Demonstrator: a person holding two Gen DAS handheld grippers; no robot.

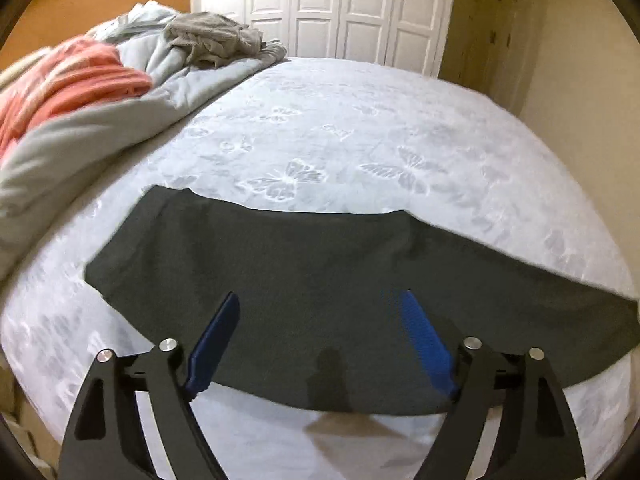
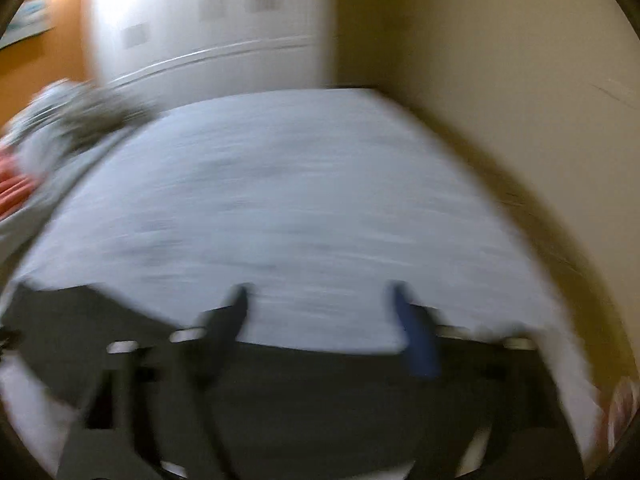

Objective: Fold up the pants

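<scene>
Dark grey pants [image 1: 320, 264] lie flat across the near part of a bed with a white butterfly-patterned mattress [image 1: 340, 128]. My left gripper [image 1: 320, 300] is open above the pants' near middle, its blue pads [image 1: 424, 340] spread wide, holding nothing. In the blurred right wrist view the pants [image 2: 300, 392] fill the bottom of the frame. My right gripper [image 2: 320, 292] is open over their far edge, with nothing between its fingers.
A heap of grey bedding [image 1: 120, 120], a coral blanket [image 1: 72, 76] and a grey garment [image 1: 212, 40] sits at the bed's far left. White wardrobe doors [image 1: 340, 8] stand behind the bed. A beige wall [image 2: 520, 100] runs along the right.
</scene>
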